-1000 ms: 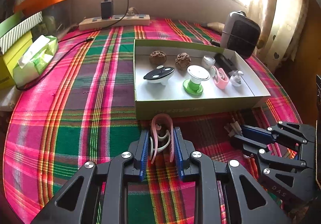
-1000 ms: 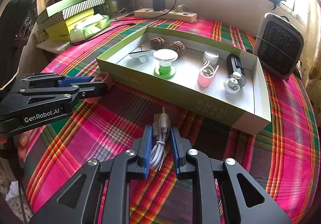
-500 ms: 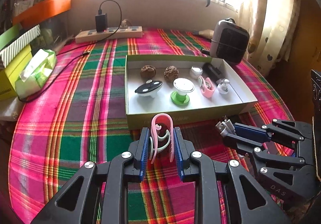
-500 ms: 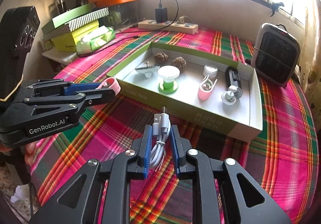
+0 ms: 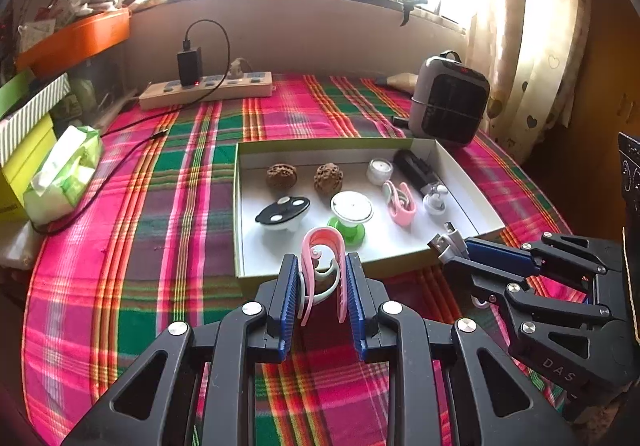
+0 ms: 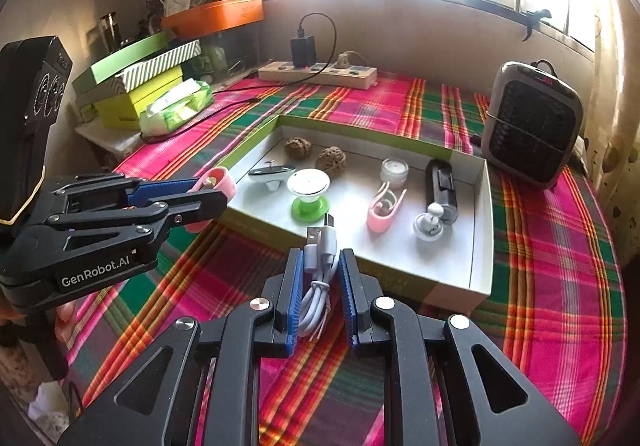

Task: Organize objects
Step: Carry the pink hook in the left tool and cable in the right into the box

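My left gripper [image 5: 322,278] is shut on a pink U-shaped clip [image 5: 325,246] with a white hook inside, held above the plaid cloth just before the tray's near wall. My right gripper [image 6: 319,278] is shut on a coiled white USB cable [image 6: 320,258], its plugs pointing at the tray. The shallow green-sided tray [image 5: 360,270] [image 6: 460,286] holds two brown walnuts [image 5: 282,176], a black-and-white spinner [image 5: 282,210], a white-and-green stand [image 5: 352,212], another pink clip [image 5: 400,202], a small white jar, a black device and a white knob. Each gripper shows in the other's view: the right gripper [image 5: 452,246], the left gripper [image 6: 216,186].
A grey heater [image 5: 450,102] stands behind the tray's far right corner. At the back lie a power strip [image 5: 204,90] with a black charger and its cable. Tissue pack [image 5: 64,174], stacked boxes and an orange tray sit at the left. A curtain hangs right.
Both grippers have risen with their loads, so the tray and table look smaller and further below. Grips unchanged.
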